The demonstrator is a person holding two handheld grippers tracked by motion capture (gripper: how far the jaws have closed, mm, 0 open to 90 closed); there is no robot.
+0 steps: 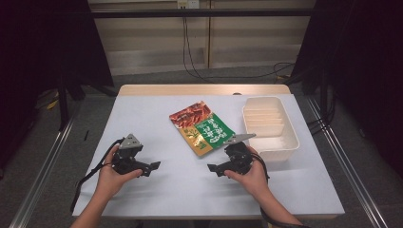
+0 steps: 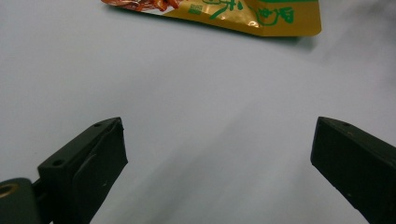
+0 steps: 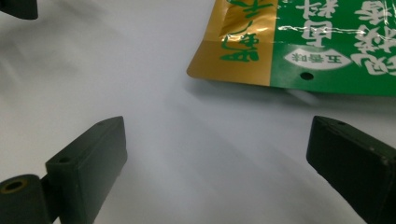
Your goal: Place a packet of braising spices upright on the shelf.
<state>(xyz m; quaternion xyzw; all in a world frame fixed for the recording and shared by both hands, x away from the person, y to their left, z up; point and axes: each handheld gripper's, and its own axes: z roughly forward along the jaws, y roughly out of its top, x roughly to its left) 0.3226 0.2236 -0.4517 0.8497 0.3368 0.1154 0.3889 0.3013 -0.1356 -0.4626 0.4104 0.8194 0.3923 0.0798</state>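
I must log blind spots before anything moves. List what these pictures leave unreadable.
- Snack packets: two overlap in the high view; the green one covers part of the red one, and the print is too small to read.
- White divided tray: its far compartments' floors are hidden by the dividers.
- Green packet: cut off by the right gripper view's top and right edges.

The snack pouch [image 1: 201,127] looks like glossy foil-plastic film (creased, catching light). The table [image 1: 157,118] has a smooth matt white surface. The divided tray [image 1: 285,142] appears smooth cream plastic, and both grippers' jaws are matt black plastic.
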